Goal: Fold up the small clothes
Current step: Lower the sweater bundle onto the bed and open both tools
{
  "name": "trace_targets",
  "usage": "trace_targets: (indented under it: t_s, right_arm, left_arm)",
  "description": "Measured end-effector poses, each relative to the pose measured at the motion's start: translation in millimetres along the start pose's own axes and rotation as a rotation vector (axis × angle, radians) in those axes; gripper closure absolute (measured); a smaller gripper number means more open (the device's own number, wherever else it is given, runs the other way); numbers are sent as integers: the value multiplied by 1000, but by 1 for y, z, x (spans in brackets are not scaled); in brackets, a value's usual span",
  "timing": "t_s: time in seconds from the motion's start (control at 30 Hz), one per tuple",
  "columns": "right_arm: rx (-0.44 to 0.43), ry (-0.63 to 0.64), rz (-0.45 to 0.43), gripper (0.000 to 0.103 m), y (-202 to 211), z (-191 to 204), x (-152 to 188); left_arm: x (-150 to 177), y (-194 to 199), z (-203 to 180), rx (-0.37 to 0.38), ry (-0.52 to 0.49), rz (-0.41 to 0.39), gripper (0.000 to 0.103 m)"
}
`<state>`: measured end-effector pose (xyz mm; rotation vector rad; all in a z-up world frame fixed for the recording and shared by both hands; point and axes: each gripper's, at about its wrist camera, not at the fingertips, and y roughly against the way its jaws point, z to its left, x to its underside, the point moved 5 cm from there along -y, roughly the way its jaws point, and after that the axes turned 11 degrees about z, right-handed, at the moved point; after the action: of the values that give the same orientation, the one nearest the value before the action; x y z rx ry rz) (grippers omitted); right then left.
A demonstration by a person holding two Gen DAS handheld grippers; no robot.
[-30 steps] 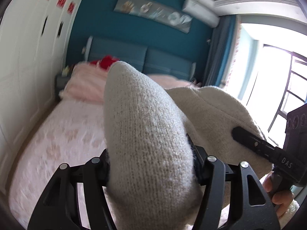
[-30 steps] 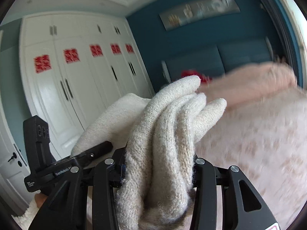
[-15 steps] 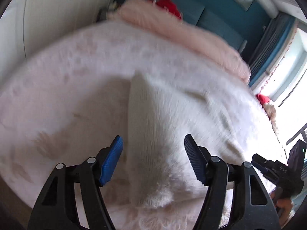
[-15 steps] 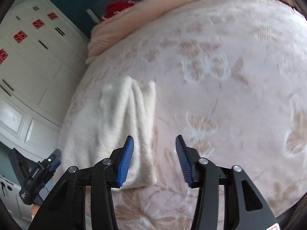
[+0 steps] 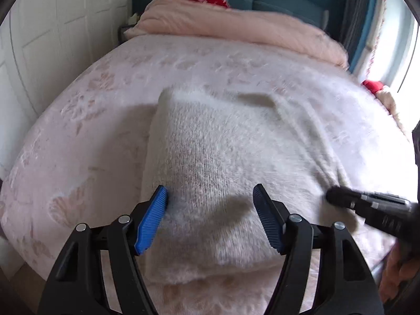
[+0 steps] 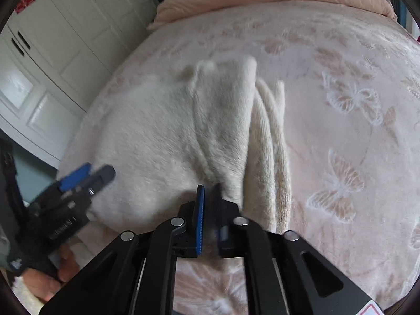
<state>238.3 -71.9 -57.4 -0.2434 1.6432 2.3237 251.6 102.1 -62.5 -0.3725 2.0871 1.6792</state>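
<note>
Your cream knitted sweater [image 5: 210,157] lies flat on the pink bedspread [image 5: 78,136] of the bed, directly in front of and below both tools, with its near folded edge closest to you. In the left wrist view the sweater fills the middle of the picture, and its near part sits between the two blue pads of your left gripper [image 5: 210,218], which hovers just above the knit. In the right wrist view the sweater [image 6: 162,136] spreads to the left of centre, with a ribbed folded edge running along its right side, and your right gripper [image 6: 207,210] is over the near edge of that fold. A second ago both tools were raised high with bunched sweater clamped in each, and the wardrobe and blue wall filled the background; half a second ago the sweater had already dropped onto the bed and both sets of jaws stood apart over it. Now both views look steeply down at the bed from closer in. Your left gripper's jaws stand wide and are opening further; the sweater lies between them, but the pads do not press on it. Your right gripper's jaws are closing and are now only a narrow gap apart; the right pad is blurred, and nothing appears pinched between them. A folded pink quilt [image 5: 236,26] lies across the head of the bed, and white wardrobe doors [image 6: 52,52] stand to the left.
</note>
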Motion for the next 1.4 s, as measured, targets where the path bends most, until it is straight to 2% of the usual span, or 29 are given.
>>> trace_targets:
  t_s: [0.03,0.07,0.1,0.13,0.17,0.2,0.23,0.3,0.33,0.37,0.43,0.5,0.53,0.6,0.67,0.73,0.77,0.8,0.87,0.93,1.0,1.03,1.1,1.17,1.2,1.27,1.4]
  right_arm:
    - [22,-10,-30,58,8,-5,-5]
    - [38,-25,-58,39,12,-12,-11]
    - [48,-46,-65,35,10,-21,-17]
    - [44,-67,-30,33,-1,-30,-21]
    - [31,-97,30,33,-14,-39,-22]
    - [6,-144,107,33,-31,-46,-23]
    - [-42,-182,147,33,-46,-51,-22]
    - [-170,-250,153,35,-59,-53,-20]
    - [-215,-270,149,50,-61,-52,-20]
    - [-224,-280,140,62,-60,-51,-22]
    - [-229,-262,82,72,-38,-46,-28]
    - [-251,-239,0,77,-6,-44,-33]
    - [-239,-223,-35,78,10,-44,-31]
    - [-160,-177,-95,78,33,-47,-27]
    - [-128,-194,-67,73,23,-64,-19]
    - [-56,-244,69,71,-14,-91,-4]
    - [-70,-265,73,69,-19,-97,2]
    - [-97,-281,22,69,-7,-97,6]
    - [-33,-253,-60,69,23,-88,5]
    - [16,-130,-121,73,54,-61,3]
    - [33,-21,-122,78,64,-30,1]
    - [34,11,-94,81,61,-22,4]
    - [76,48,-11,88,32,-12,13]
    - [120,13,109,92,-15,-26,33]
    - [106,-11,105,94,-21,-29,44]
    - [89,-36,70,94,-10,-26,43]
    - [66,-52,-13,89,30,-14,42]
  left_arm:
    - [-3,6,5,38,26,-12,30]
    - [-8,15,16,95,82,-41,20]
    - [-12,20,27,119,134,-62,16]
    - [-17,17,37,126,170,-64,14]
    - [-20,13,46,126,207,-47,13]
    - [-25,0,55,128,238,6,13]
    - [-27,-12,59,139,257,51,13]
    - [-23,-40,65,192,303,151,17]
    - [-20,-50,64,223,317,180,22]
    - [-19,-57,62,277,328,194,34]
    - [-24,-56,58,278,354,185,41]
    - [-35,-40,48,292,328,141,50]
    - [-39,-34,42,311,306,123,51]
    - [-46,-24,28,358,265,95,51]
    - [-45,-28,15,374,241,96,49]
    - [-30,-55,5,310,225,146,45]
    - [-19,-69,3,248,228,181,43]
    - [-15,-65,2,246,232,160,42]
    - [-13,-43,0,201,217,112,42]
    - [-14,-19,-2,153,184,67,44]
    - [-18,4,-10,95,116,5,44]
    - [-20,6,-16,73,86,9,44]
    - [-15,-4,-27,25,39,68,44]
    - [-8,-19,-31,-14,13,132,44]
    - [0,-27,-34,-33,4,162,42]
    - [4,-32,-35,-74,-11,160,41]
    - [9,-21,-36,-88,-20,147,42]
